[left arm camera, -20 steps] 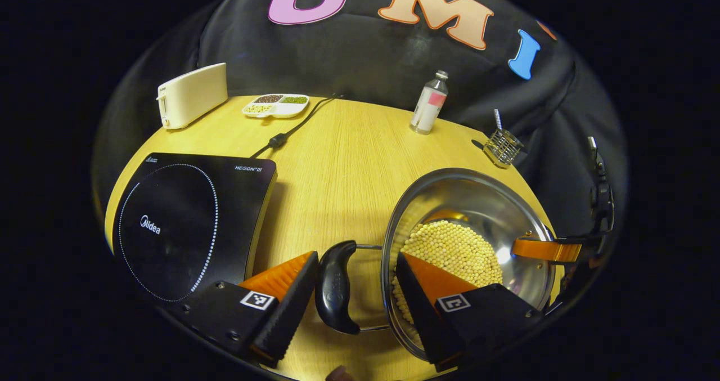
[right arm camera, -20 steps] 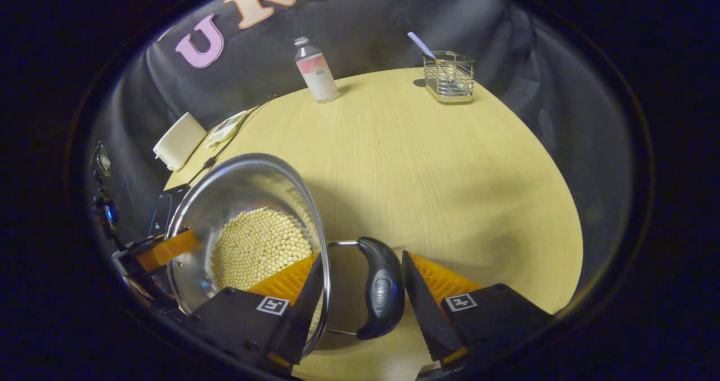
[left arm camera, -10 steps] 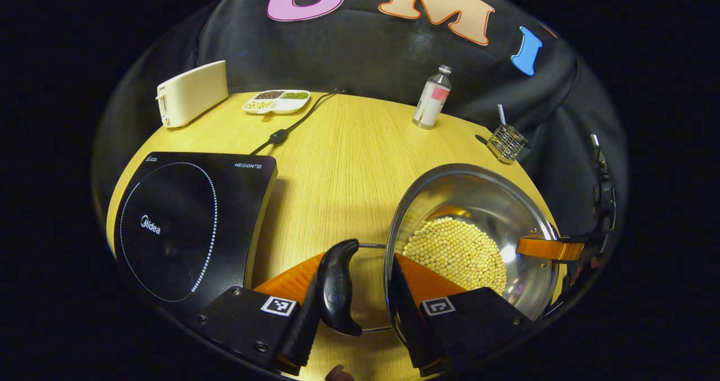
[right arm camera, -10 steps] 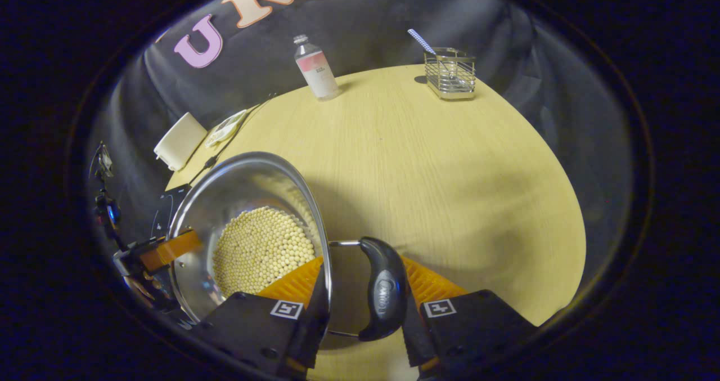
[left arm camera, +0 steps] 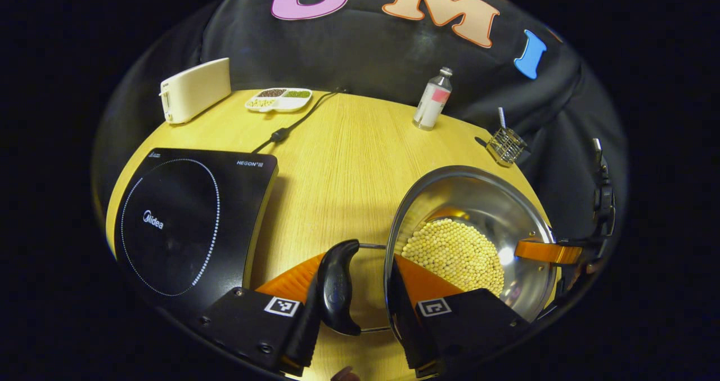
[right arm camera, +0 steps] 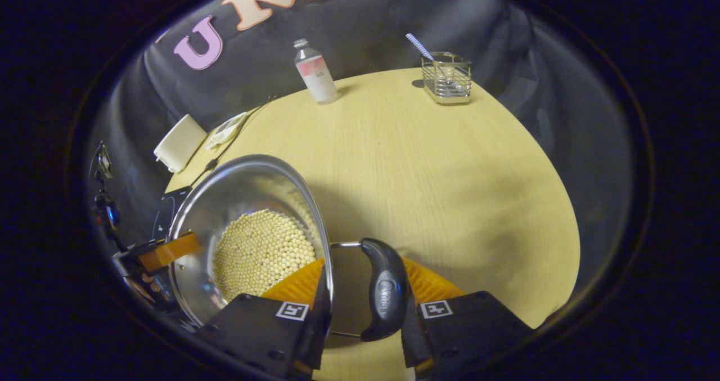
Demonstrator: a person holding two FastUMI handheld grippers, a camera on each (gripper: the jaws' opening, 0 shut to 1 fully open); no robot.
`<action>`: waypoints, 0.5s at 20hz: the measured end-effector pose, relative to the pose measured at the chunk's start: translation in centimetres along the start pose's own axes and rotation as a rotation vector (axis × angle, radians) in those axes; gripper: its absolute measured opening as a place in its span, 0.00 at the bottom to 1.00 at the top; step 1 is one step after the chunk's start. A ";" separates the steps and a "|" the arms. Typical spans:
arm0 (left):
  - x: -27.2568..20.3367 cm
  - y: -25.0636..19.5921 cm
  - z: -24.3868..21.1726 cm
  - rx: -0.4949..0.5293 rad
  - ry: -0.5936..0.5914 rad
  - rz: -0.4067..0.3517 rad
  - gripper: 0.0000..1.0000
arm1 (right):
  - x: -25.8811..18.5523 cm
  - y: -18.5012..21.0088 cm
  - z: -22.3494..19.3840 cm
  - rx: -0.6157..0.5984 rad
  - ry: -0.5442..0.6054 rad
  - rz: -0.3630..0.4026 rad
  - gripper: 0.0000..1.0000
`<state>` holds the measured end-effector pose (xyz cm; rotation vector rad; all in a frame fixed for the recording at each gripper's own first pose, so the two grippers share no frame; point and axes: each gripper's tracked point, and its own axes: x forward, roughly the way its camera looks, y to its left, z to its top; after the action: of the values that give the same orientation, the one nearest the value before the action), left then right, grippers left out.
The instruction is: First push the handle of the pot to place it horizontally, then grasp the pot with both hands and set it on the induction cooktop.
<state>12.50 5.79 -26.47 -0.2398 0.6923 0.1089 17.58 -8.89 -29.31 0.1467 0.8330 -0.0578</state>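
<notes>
Left gripper view: your left gripper (left arm camera: 351,308) has its fingers pinching the pot's near handle (left arm camera: 336,287). The steel pot (left arm camera: 478,201), on the table (left arm camera: 337,161) beside the cooktop (left arm camera: 185,218), carries beans, likely heavy; keep it level

Right gripper view: right gripper (right arm camera: 364,313) fingers pinch the opposite handle (right arm camera: 385,288) and rim; the polished wall looks slippery

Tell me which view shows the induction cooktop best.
The left gripper view: the induction cooktop lies there nearly whole, with its ring marking plain. The right gripper view catches only a dark corner of it behind the pot.
</notes>
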 end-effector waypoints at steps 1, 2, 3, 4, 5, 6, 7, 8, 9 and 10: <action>-0.4 -0.1 0.4 0.007 -0.008 0.006 0.62 | -0.5 0.1 0.2 0.002 -0.003 0.005 0.52; -0.9 -0.2 0.6 0.010 -0.015 0.009 0.61 | -1.0 0.2 0.4 0.001 -0.005 0.008 0.51; -1.4 -0.2 1.0 0.009 -0.020 0.015 0.63 | -1.6 0.4 0.7 0.001 -0.008 0.013 0.51; -2.0 -0.3 1.2 0.005 -0.028 0.018 0.62 | -2.1 0.7 1.0 -0.004 -0.008 0.018 0.51; -2.5 -0.3 1.5 0.001 -0.029 0.022 0.62 | -2.5 0.9 1.4 -0.011 -0.014 0.024 0.51; -3.1 -0.2 2.0 0.002 -0.045 0.027 0.61 | -3.0 1.3 1.7 -0.016 -0.018 0.029 0.51; -3.6 -0.1 2.4 0.004 -0.052 0.030 0.62 | -3.3 1.6 2.0 -0.019 -0.023 0.031 0.51; -4.0 0.2 2.6 -0.001 -0.055 0.029 0.61 | -3.8 2.1 2.2 -0.025 -0.026 0.030 0.51; -4.5 0.5 2.9 -0.007 -0.052 0.025 0.61 | -4.2 2.6 2.4 -0.027 -0.031 0.030 0.51; -4.9 0.9 3.2 -0.011 -0.050 0.019 0.63 | -4.6 3.3 2.6 -0.029 -0.034 0.030 0.51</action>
<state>10.57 7.35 -21.11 -0.2407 0.6447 0.1364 16.75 -6.09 -23.88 0.1309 0.7975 -0.0205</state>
